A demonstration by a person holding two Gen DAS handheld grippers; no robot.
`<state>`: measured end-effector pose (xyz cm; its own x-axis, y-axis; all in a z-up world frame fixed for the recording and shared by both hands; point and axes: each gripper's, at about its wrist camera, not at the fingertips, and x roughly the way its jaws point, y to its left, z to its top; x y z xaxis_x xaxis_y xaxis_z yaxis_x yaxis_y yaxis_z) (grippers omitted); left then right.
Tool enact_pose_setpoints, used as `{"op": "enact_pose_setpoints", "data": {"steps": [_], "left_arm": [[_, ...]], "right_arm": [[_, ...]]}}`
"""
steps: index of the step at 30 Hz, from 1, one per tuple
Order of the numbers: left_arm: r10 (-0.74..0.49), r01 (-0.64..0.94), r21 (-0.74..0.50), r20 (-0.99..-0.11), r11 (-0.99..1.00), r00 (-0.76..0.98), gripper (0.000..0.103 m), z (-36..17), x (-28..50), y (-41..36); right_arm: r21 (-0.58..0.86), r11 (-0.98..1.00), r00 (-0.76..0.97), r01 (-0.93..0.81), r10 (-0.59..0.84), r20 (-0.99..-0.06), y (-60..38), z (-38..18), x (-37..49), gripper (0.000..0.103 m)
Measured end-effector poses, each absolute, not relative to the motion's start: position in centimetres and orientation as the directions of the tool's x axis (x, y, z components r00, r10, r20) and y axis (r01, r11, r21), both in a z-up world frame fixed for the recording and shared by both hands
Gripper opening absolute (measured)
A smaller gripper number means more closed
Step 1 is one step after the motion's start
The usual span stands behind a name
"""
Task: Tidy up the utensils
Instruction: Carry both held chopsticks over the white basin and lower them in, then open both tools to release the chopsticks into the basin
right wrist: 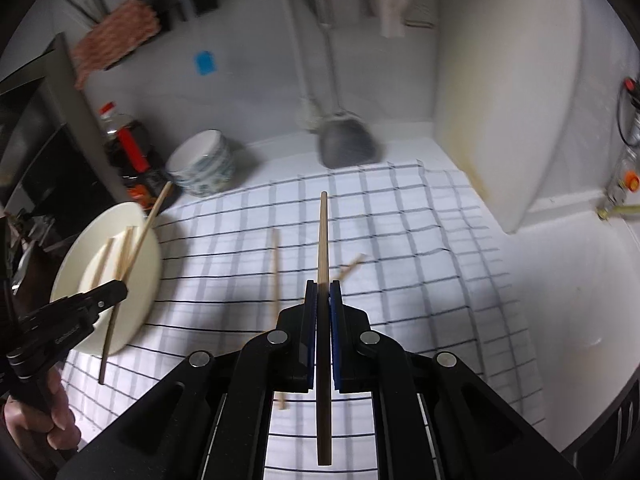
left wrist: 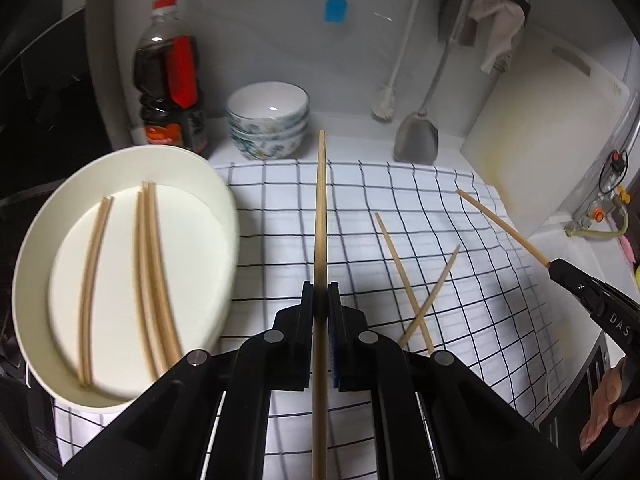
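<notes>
Two grippers, each pinching one chopstick: left gripper point(left wrist: 320, 292) clamps a chopstick point(left wrist: 320, 216) lengthwise, right gripper point(right wrist: 323, 290) likewise clamps its chopstick point(right wrist: 323, 236). Two loose chopsticks point(left wrist: 416, 300) lie crossed on the checked cloth point(left wrist: 460, 240) over the bench; three more sit in the white dish point(left wrist: 120, 264) at left, stacked bowls point(left wrist: 268, 120) behind.

Spatula point(right wrist: 349, 139) blurred; bottle point(right wrist: 122, 142) half hidden.
</notes>
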<state>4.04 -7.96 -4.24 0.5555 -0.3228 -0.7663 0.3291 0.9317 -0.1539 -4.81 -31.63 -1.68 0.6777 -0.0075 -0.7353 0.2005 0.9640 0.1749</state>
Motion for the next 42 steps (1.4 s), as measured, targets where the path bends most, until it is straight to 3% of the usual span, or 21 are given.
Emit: {"op": "enact_pose_setpoints", "data": {"steps": [11,22,42], "left_arm": [[-0.253,0.219,-0.145,-0.743,0.965,0.620,0.007,-2.0,4.2,1.0],[-0.156,0.079,-0.137,-0.786,0.987,0.598,0.007,-4.6,5.8,9.4],[-0.134,0.043,-0.130,-0.848,0.991,0.513,0.008,-9.2,11.5,12.7]], "right_arm": [[0.198,0.980,0.704,-0.011,0.148,-0.694,-21.4,1.1,-0.1,0.006],[0.202,0.957,0.626,-0.206,0.288,-0.725,-9.5,-0.8,5.9,0.006],[0.195,0.963,0.537,-0.188,0.267,-0.800,-3.4,-5.9,12.2,0.006]]}}
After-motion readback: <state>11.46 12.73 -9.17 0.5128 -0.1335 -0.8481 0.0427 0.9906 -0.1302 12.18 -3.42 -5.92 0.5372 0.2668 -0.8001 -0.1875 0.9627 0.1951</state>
